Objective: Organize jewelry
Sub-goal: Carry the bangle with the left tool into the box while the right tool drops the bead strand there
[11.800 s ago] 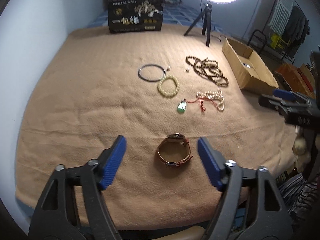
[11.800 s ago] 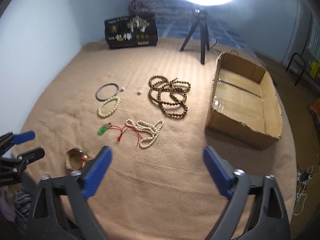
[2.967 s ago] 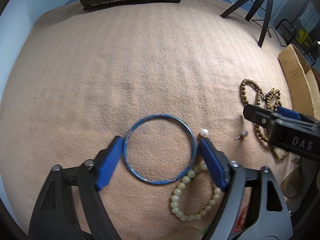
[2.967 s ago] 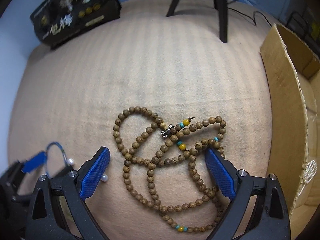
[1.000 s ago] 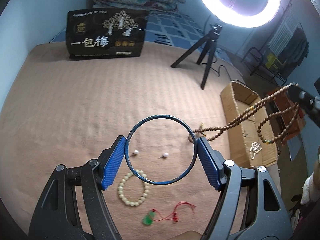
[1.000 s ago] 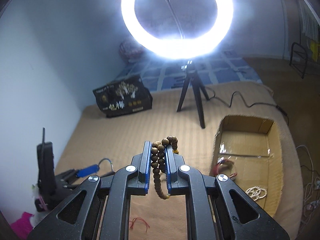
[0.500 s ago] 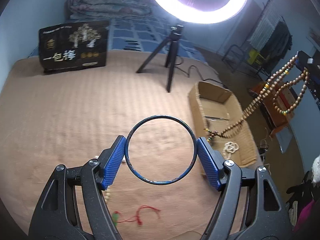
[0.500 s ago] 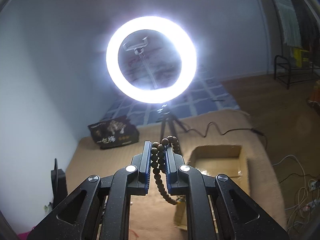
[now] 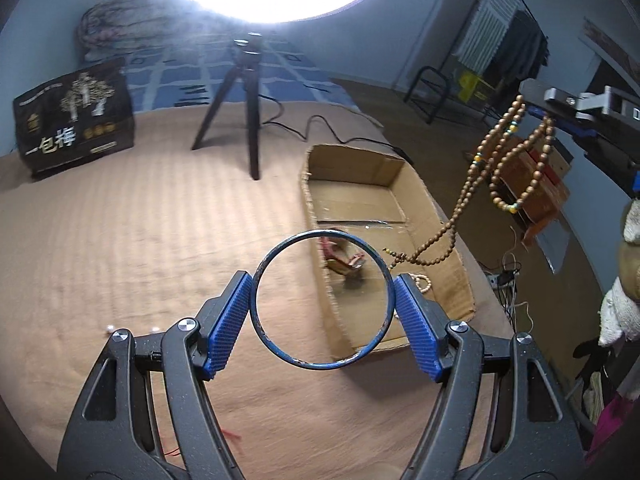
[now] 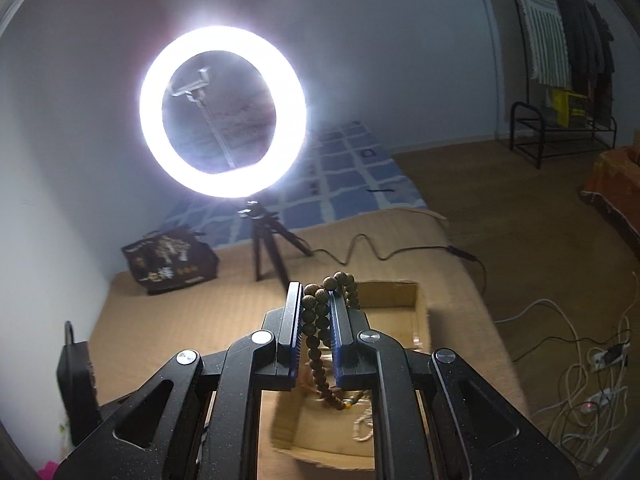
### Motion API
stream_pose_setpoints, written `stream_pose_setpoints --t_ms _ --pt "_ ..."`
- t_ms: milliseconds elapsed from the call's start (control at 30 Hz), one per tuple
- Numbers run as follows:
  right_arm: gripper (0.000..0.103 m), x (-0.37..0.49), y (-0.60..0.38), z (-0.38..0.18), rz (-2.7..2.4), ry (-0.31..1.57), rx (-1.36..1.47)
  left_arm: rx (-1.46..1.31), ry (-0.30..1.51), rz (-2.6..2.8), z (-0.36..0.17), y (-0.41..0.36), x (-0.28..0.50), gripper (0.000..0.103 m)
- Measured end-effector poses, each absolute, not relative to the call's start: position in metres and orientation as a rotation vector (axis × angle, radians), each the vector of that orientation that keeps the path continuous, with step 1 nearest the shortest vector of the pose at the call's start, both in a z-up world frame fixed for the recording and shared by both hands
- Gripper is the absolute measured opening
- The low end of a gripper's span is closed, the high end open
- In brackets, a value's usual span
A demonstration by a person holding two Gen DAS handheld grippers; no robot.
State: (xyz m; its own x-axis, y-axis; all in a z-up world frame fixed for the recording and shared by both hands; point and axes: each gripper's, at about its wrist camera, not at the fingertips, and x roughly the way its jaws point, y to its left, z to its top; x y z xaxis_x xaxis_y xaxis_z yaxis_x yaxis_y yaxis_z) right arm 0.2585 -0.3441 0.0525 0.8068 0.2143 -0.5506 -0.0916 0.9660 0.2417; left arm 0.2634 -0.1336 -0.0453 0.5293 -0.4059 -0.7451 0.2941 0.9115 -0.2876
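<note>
My left gripper point(image 9: 322, 300) is shut on a thin blue bangle point(image 9: 260, 320) and holds it in the air next to the near left corner of the cardboard box point(image 9: 452, 280). My right gripper point(image 10: 316, 320) is shut on a long strand of brown wooden beads point(image 10: 314, 326). In the left wrist view the beads point(image 9: 464, 196) hang from it over the box's right side. A brown leather watch point(image 9: 344, 258) and a pale bead strand point(image 9: 422, 280) lie inside the box.
A ring light point(image 10: 222, 110) on a black tripod point(image 9: 248, 92) stands behind the box on the tan blanket point(image 9: 140, 220). A black printed box point(image 9: 74, 126) sits at the far left. Two small pearls point(image 9: 110, 327) lie on the blanket. Cables point(image 10: 580, 360) lie on the floor at right.
Both grippers have moved right toward the cardboard box with their loads. The bangle now overlaps the box's near corner, and the beads hang over the box.
</note>
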Motion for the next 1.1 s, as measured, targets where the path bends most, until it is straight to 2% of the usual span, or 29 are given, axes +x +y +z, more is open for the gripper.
stream_pose_setpoints --t_ms 433,1033,1067,1100 --pt "0.010 0.287 -0.375 0.007 0.110 0.719 0.235 -0.050 0.943 -0.450 -0.072 -0.189 0.275 0.074" --pt "0.011 0.307 -0.361 -0.045 0.108 0.871 0.181 -0.015 0.968 -0.465 -0.094 -0.213 0.283 0.074" --pt "0.013 0.307 -0.361 -0.046 0.105 0.876 0.179 -0.015 0.969 -0.466 -0.094 -0.213 0.283 0.074" --pt "0.021 0.307 -0.361 -0.046 0.097 0.880 0.178 -0.017 0.970 -0.465 -0.094 -0.213 0.283 0.075"
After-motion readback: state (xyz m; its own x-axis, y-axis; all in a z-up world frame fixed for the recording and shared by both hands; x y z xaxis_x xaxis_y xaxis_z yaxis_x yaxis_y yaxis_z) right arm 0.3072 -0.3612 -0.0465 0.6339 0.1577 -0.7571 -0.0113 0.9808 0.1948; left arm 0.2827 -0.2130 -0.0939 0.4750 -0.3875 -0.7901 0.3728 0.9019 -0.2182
